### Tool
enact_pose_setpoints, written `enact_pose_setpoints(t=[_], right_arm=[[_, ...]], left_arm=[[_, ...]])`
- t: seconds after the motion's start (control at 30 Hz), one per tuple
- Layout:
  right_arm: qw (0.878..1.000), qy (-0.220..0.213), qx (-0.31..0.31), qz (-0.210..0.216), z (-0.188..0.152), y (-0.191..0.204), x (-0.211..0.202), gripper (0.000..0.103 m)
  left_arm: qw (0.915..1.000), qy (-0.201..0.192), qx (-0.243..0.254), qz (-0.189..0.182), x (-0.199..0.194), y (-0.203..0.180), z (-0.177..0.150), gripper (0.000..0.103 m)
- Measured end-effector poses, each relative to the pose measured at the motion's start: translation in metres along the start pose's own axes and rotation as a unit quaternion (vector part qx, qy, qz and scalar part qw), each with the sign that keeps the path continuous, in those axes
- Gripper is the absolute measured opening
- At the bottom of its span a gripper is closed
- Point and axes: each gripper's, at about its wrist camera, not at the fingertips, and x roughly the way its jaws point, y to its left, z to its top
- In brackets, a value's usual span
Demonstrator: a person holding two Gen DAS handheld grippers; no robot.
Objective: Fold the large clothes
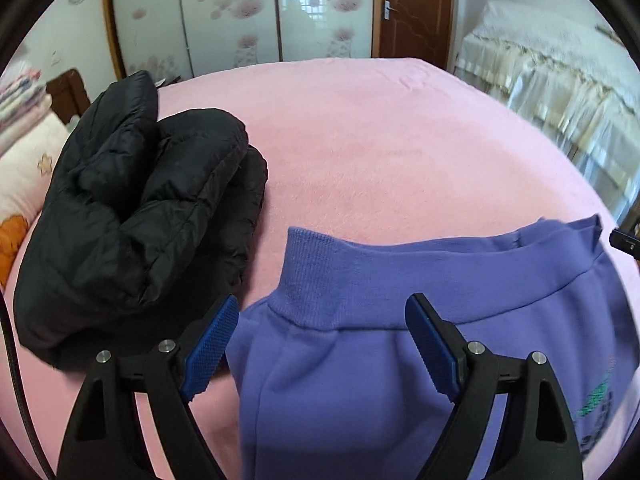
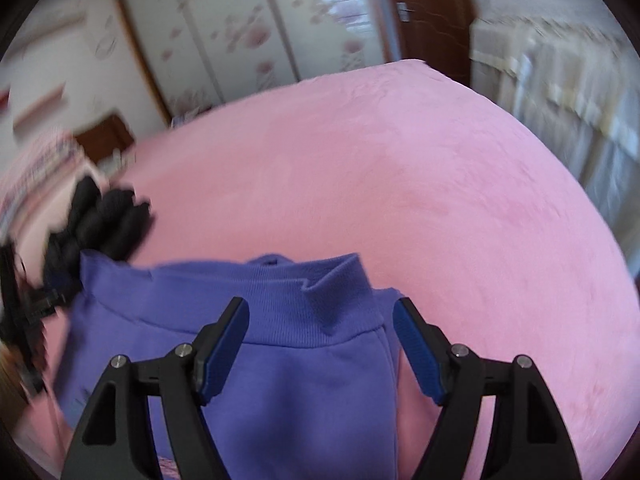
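Purple fabric fills the lower half of the left wrist view: a purple garment (image 1: 360, 360) with a ribbed waistband (image 1: 420, 268) lies on the pink bedspread (image 1: 380, 140), band end pointing away, and the left gripper (image 1: 320, 344) hangs over its near corner with jaws spread wide, blue pads (image 1: 210, 348) clear of the cloth, gripping nothing. Off to the left sits a black padded jacket (image 1: 136, 216), bundled into a thick folded stack (that one looks finished, by my reading), close beside the purple piece but not on it. A dark tip of the other tool pokes in at the far right edge. Over to the right wrist view, blurrier this time: the same purple garment (image 2: 280, 360) under the right gripper (image 2: 322, 344), jaws also wide apart and empty, straddling the other end of the ribbed waistband (image 2: 280, 300), which buckles up in a small peak there. The black jacket (image 2: 100, 216) shows far left on the bedspread (image 2: 400, 180). Judging progress: one garment folded and set aside, the purple one seemingly narrowed lengthwise but still long, so at least a crosswise fold remains.
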Motion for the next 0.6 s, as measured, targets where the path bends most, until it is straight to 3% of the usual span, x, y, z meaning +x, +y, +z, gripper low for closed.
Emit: enact_pose_setpoints(t=[0.17, 0.2, 0.23, 0.27, 0.3, 0.4, 0.6], right_arm=[[0.996, 0.033, -0.067, -0.039, 0.001, 0.014, 0.035, 0.075], [0.997, 0.039, -0.062, -0.037, 0.001, 0.012, 0.039, 0.071], [0.997, 0.043, -0.051, -0.029, 0.001, 0.008, 0.044, 0.063], [0.998, 0.046, -0.037, -0.021, 0.001, 0.004, 0.047, 0.032], [0.998, 0.049, -0.028, -0.022, 0.001, 0.0, 0.05, 0.009], [0.998, 0.044, -0.016, -0.035, 0.002, -0.008, 0.049, 0.009], [0.998, -0.029, 0.011, -0.058, 0.012, -0.012, 0.021, 0.008]], left_arm=[[0.9998, 0.011, 0.016, 0.001, 0.018, -0.006, 0.008, 0.082], [0.9997, 0.016, 0.02, -0.004, 0.022, -0.009, 0.01, 0.064], [0.9994, 0.024, 0.023, 0.002, 0.029, -0.011, 0.013, 0.023], [0.9986, 0.035, 0.029, 0.027, 0.037, -0.011, 0.015, 0.002], [0.997, 0.046, 0.031, 0.055, 0.042, -0.014, 0.016, 0.004], [0.9944, 0.009, 0.021, 0.103, 0.032, -0.019, 0.016, 0.003], [0.9887, -0.04, -0.044, 0.138, 0.011, -0.009, 0.022, 0.003]])
